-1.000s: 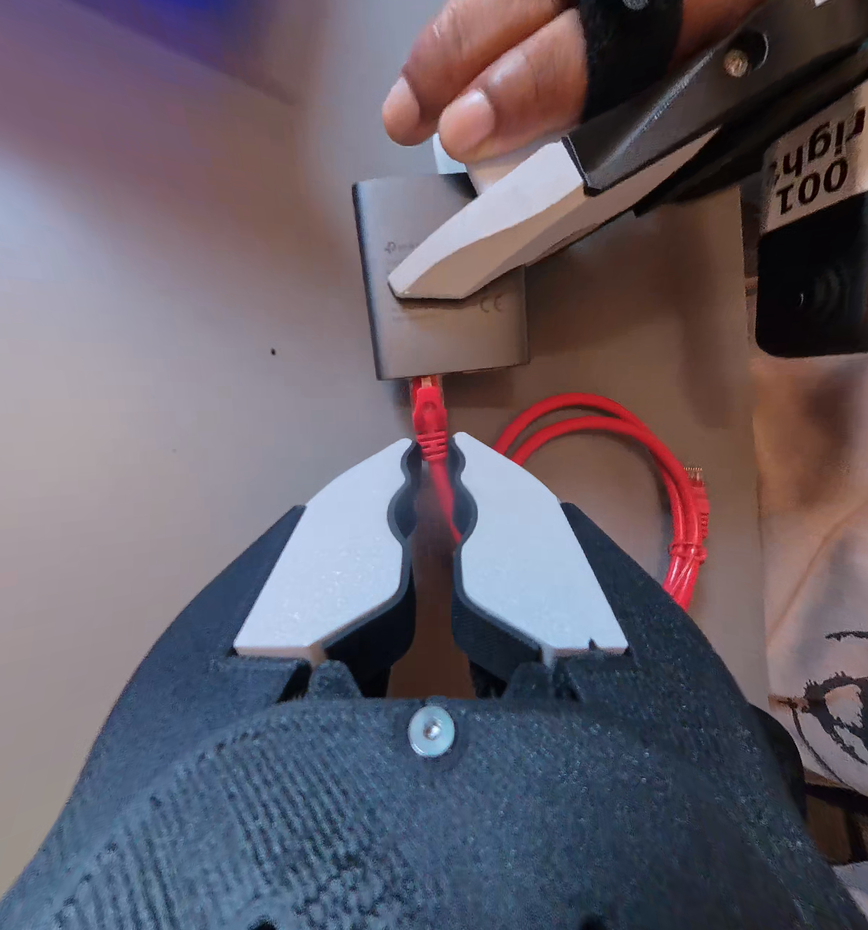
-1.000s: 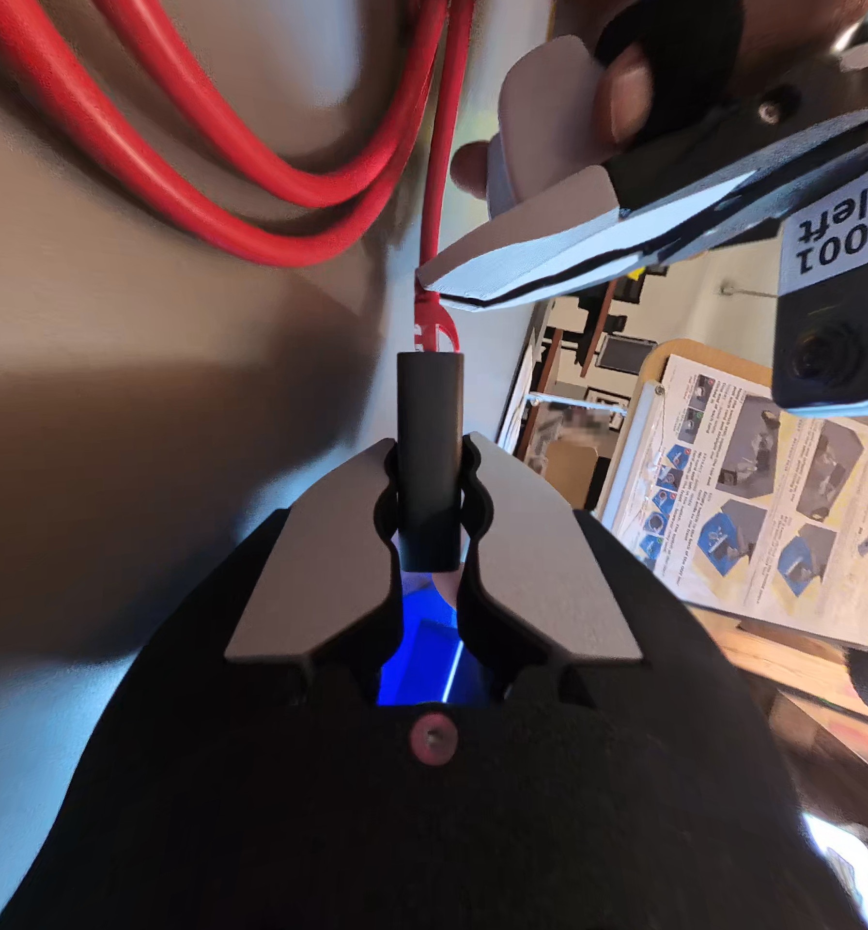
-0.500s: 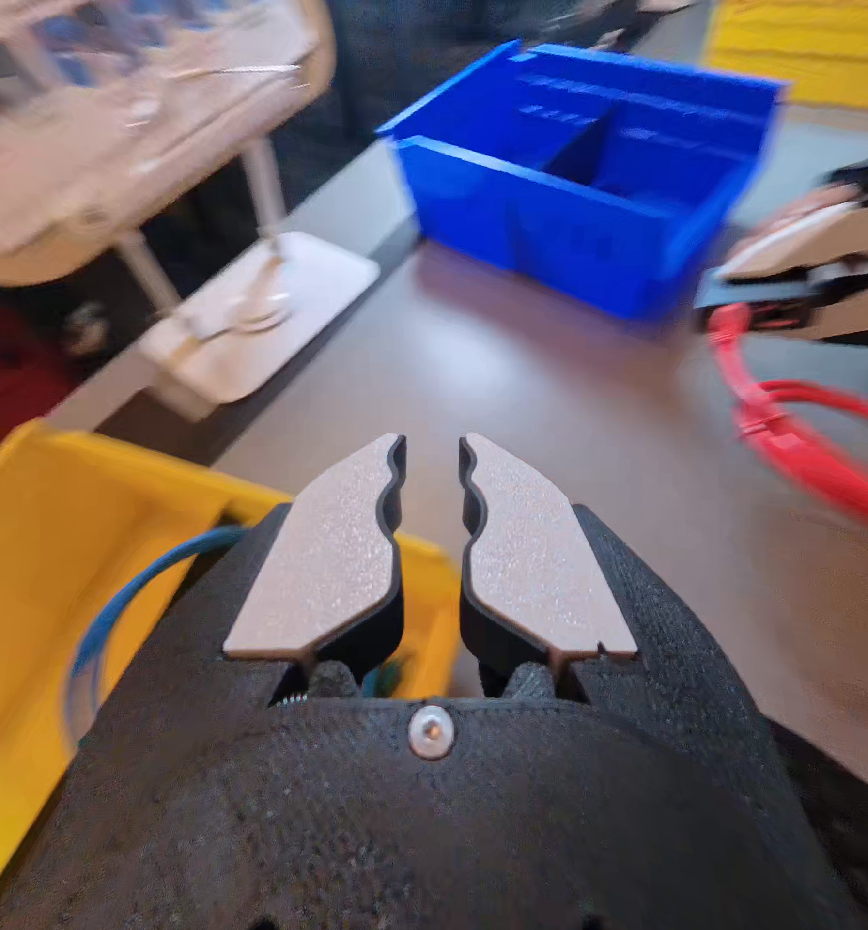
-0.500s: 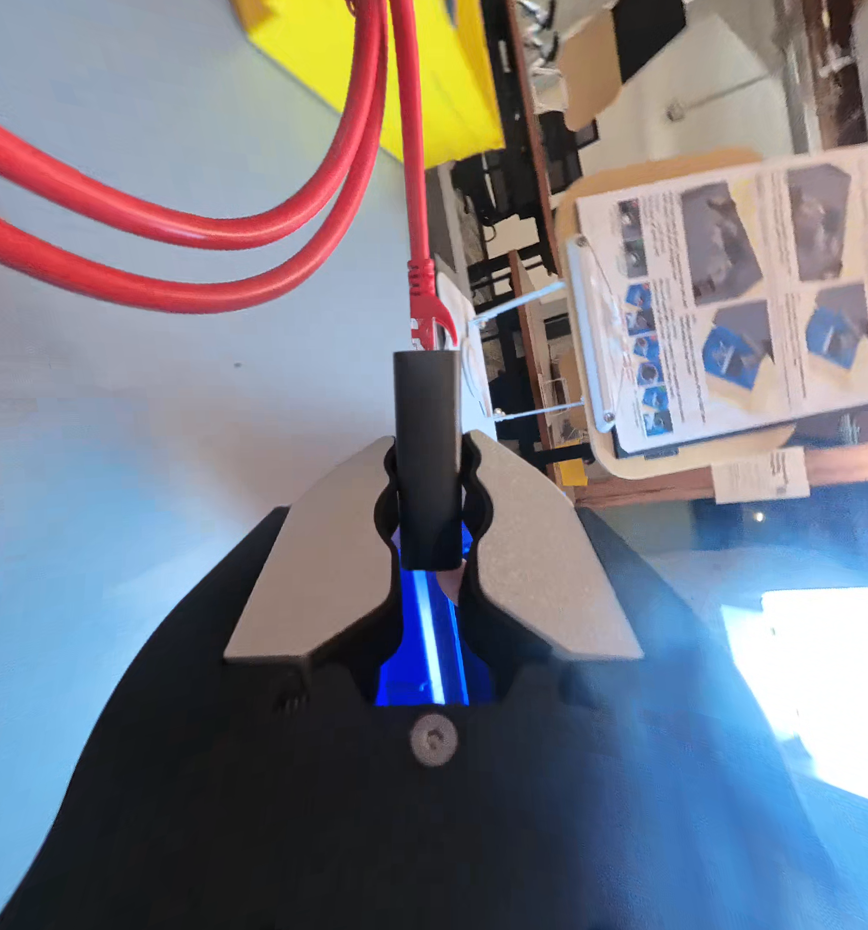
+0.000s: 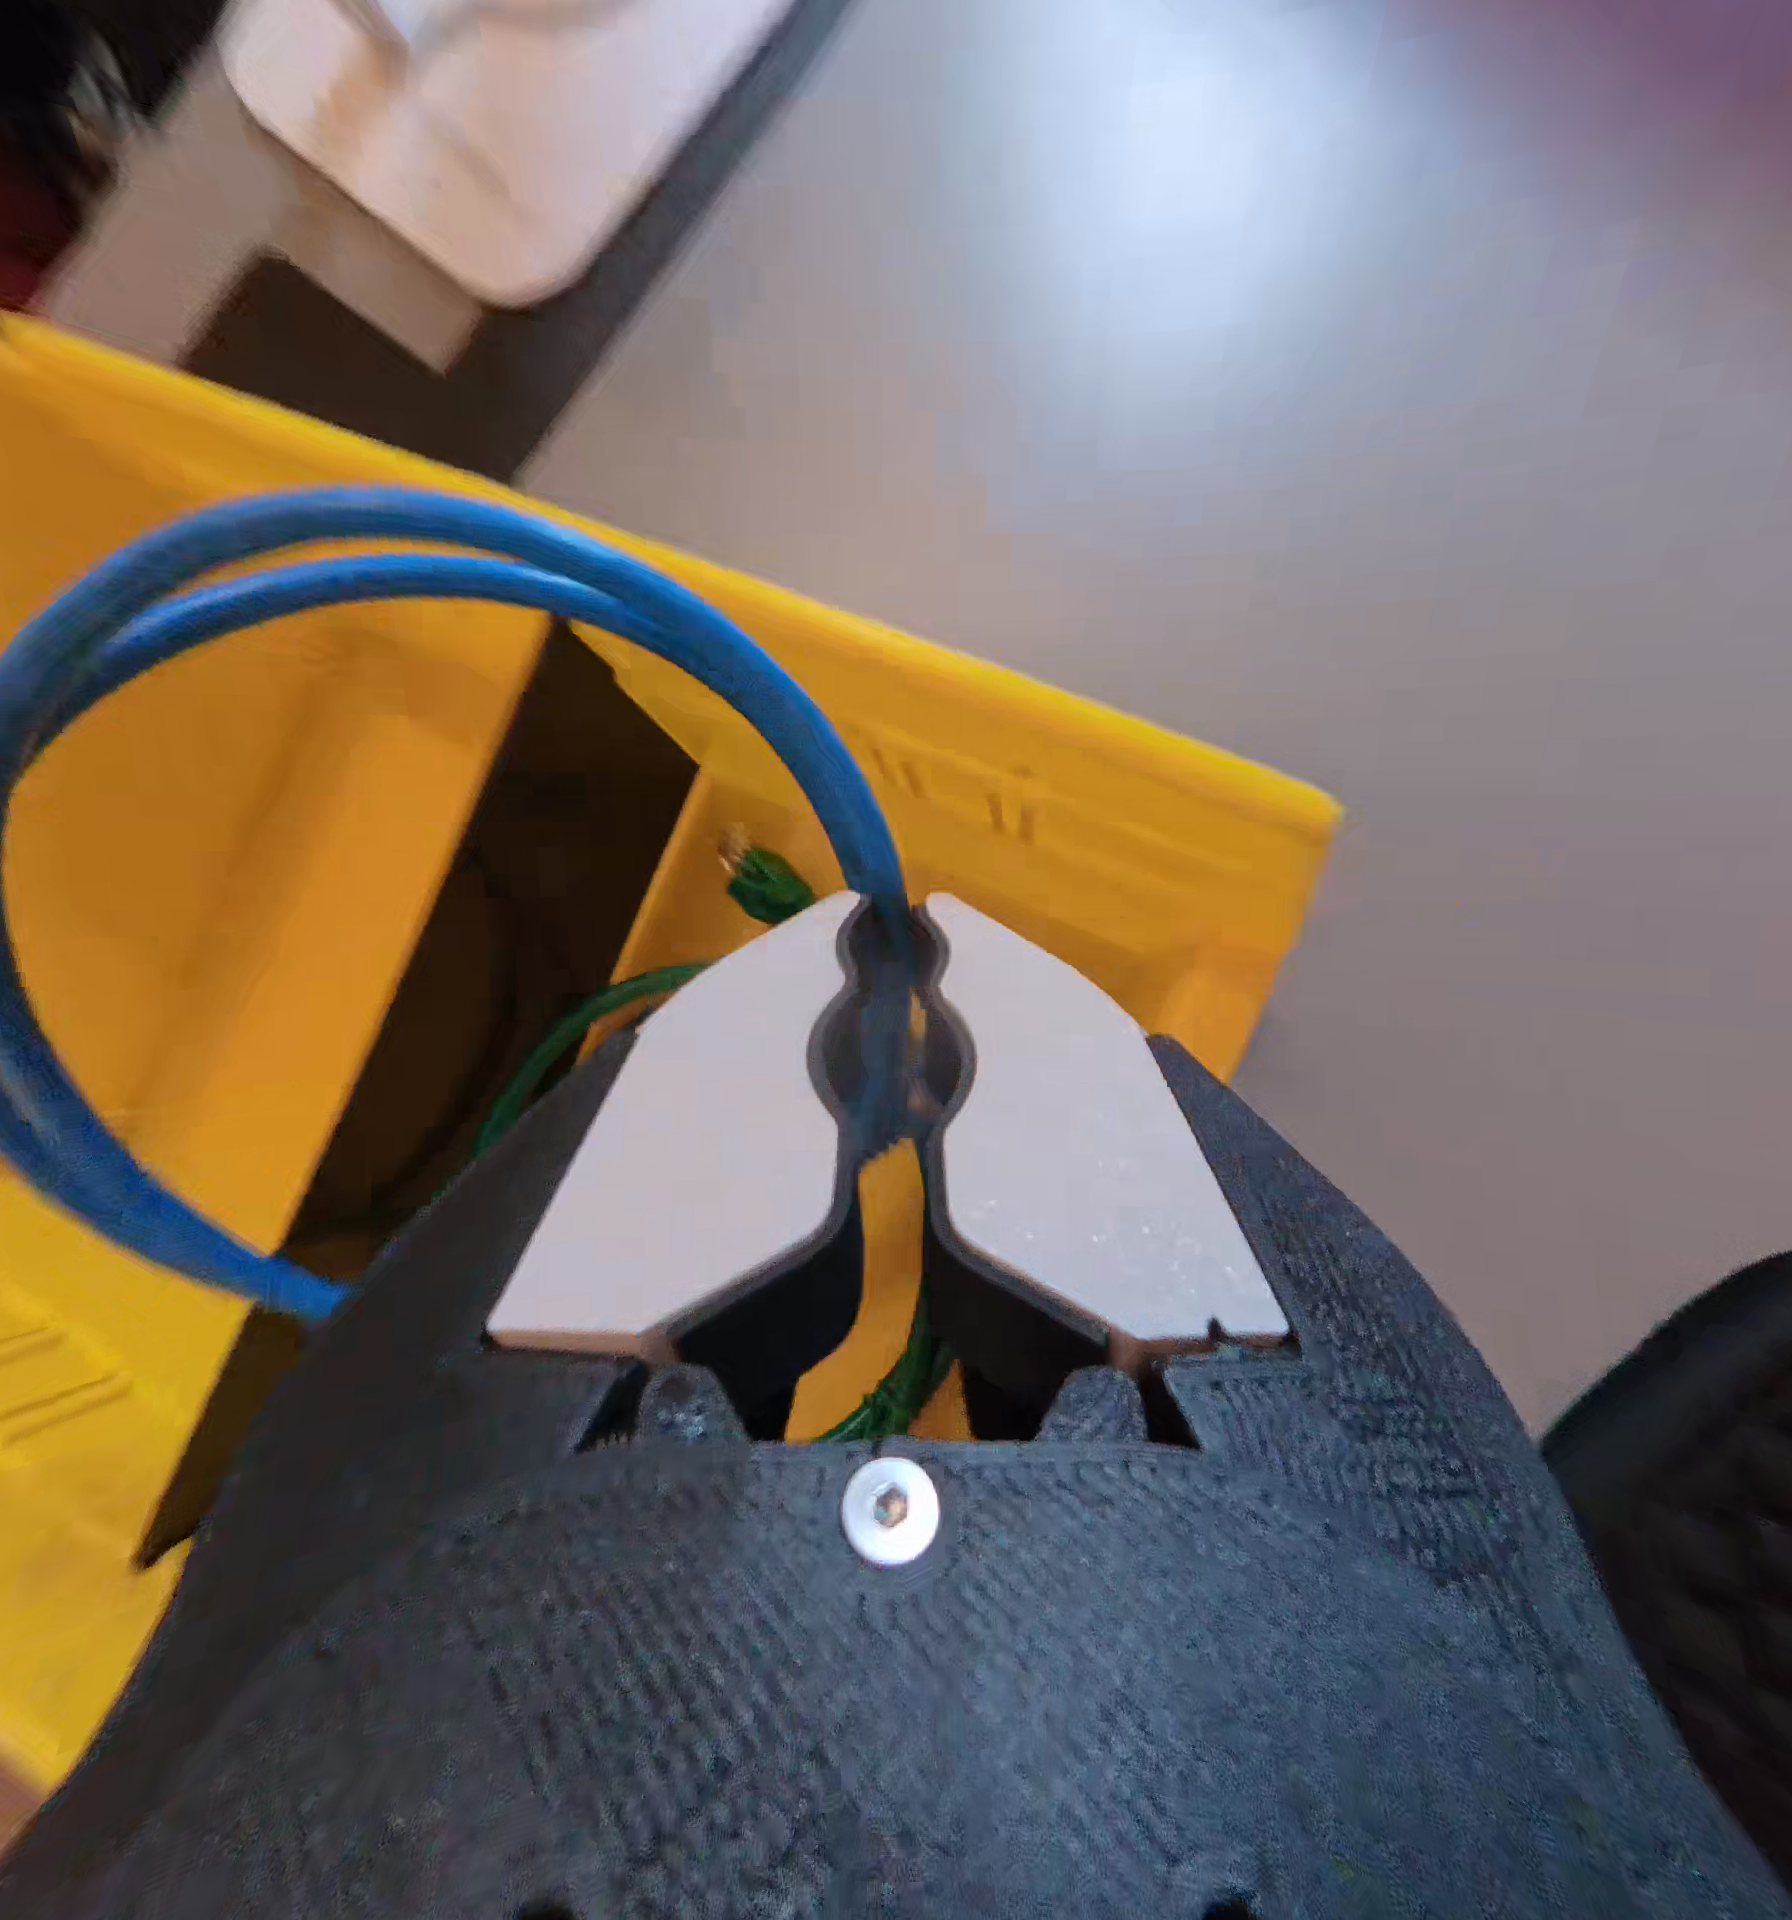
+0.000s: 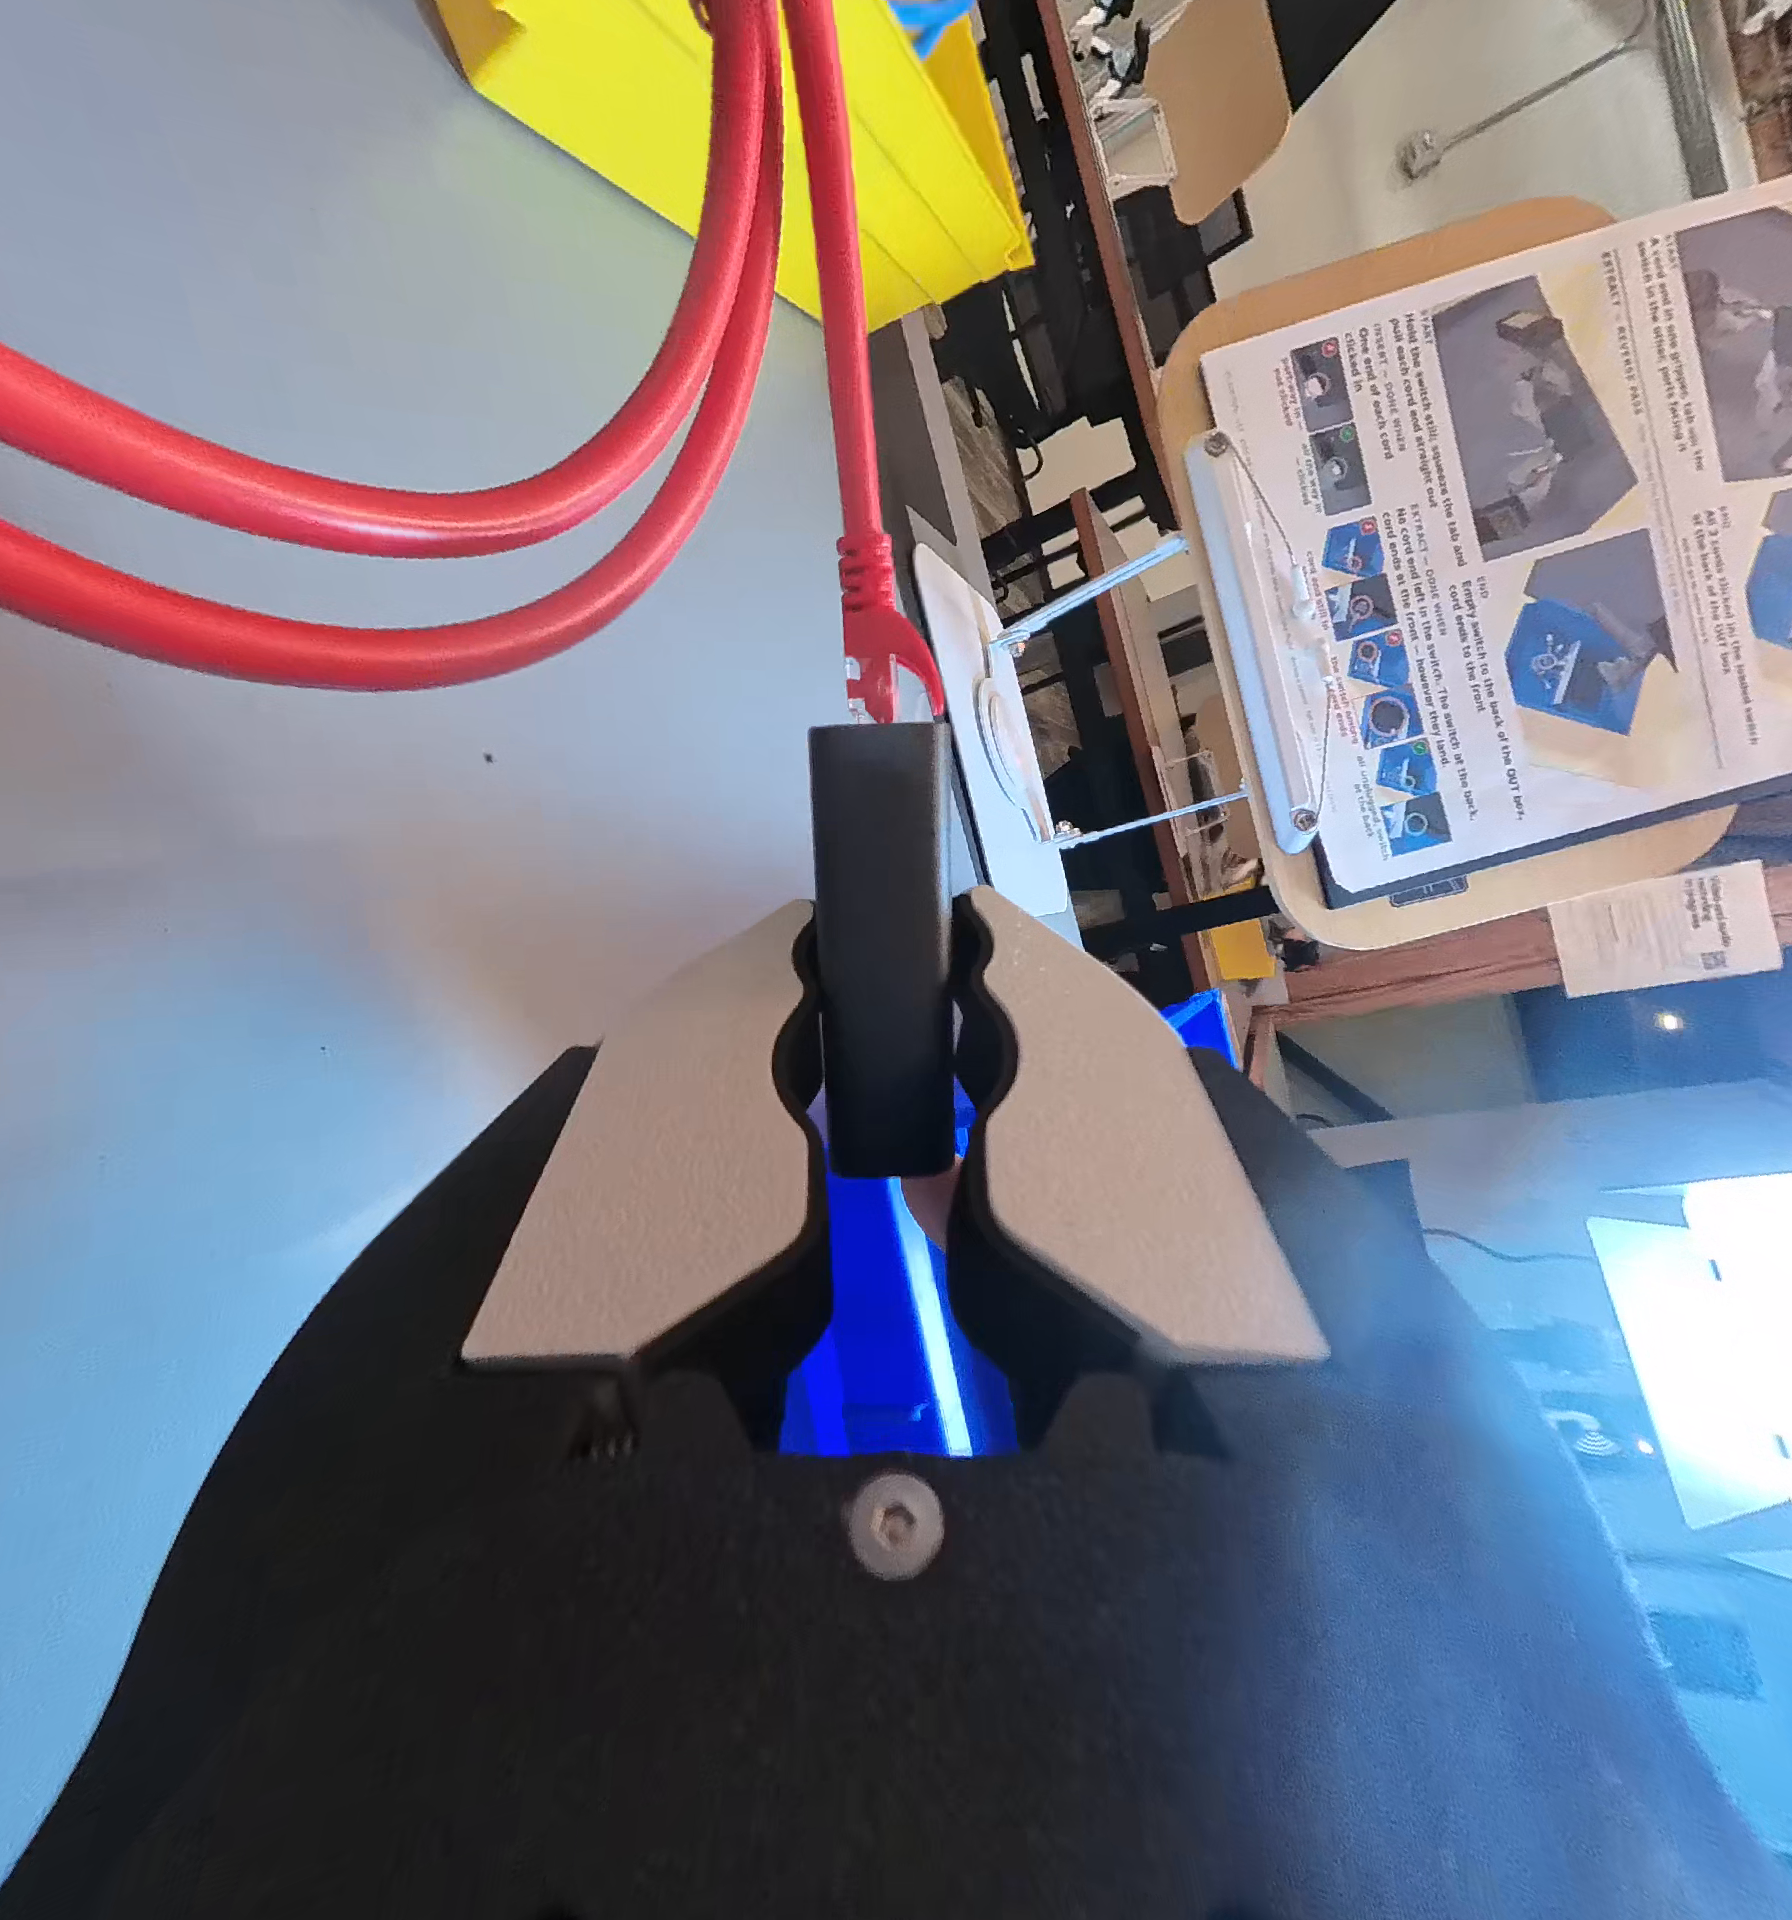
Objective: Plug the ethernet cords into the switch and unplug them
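The grey table fills most of what I see from both wrists, and on it sits the yellow bin, split by a dark divider. In my right wrist view a clipboard stand with an illustrated instruction sheet stands beyond the table edge, and a blue bin shows through the gap behind my fingers. My right gripper is clamped on the dark switch, which I hold edge-on so that it sticks out past the fingertips. The red cord sweeps in two loops across the table, and its plug sits in the far end of the switch. My left gripper is closed tight on the blue cord over the yellow bin; the cord arcs up from the fingertips in a doubled loop and comes back down at the gripper's left side. I cannot see the blue cord's plug. Below it, a green cord lies in the bin, its connector just beside my left fingertip.
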Available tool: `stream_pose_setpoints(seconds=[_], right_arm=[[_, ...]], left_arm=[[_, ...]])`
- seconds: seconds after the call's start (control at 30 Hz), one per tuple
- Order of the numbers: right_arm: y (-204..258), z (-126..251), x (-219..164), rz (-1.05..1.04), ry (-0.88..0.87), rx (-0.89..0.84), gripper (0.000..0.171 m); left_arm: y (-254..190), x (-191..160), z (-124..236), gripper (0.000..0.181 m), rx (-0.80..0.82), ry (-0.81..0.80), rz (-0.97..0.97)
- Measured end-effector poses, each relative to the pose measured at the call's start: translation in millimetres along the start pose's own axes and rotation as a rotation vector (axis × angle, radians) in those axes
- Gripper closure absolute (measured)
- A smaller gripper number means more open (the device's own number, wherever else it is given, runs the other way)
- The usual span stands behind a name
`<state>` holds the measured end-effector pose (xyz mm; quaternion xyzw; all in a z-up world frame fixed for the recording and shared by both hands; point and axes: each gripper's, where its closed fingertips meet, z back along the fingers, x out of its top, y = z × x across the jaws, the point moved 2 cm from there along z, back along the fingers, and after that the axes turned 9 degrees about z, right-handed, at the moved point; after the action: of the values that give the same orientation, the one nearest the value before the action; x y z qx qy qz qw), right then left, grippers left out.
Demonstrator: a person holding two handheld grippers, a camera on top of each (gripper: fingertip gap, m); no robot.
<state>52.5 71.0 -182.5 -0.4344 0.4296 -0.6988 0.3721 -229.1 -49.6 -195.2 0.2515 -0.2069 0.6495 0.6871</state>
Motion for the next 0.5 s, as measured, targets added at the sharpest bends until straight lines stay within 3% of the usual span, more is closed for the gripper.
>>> stream_pose_setpoints(seconds=[0.03, 0.17, 0.27, 0.37, 0.5], right_arm=[[-1.9, 0.6, -0.5, -0.013, -0.004, -0.004, 0.149], [-11.3, 1.5, -2.0, -0.063, -0.018, -0.021, 0.149], [-18.9, 3.5, -3.3, -0.083, -0.019, -0.044, 0.149], [-27.0, 8.9, -4.8, -0.101, -0.020, -0.074, 0.149], [-37.2, 16.2, -7.9, -0.129, -0.027, -0.108, 0.149]], left_arm=[[-1.6, 13.0, 19.0, 0.175, -0.017, -0.083, 0.007], [-40.5, 63.3, 111.9, 0.175, -0.204, -0.459, -0.013], [-81.7, 82.2, 158.8, 0.175, -0.344, -0.639, -0.074], [-114.3, 88.6, 166.3, 0.175, -0.427, -0.673, -0.121], [-141.1, 93.2, 143.3, 0.175, -0.492, -0.635, -0.126]])
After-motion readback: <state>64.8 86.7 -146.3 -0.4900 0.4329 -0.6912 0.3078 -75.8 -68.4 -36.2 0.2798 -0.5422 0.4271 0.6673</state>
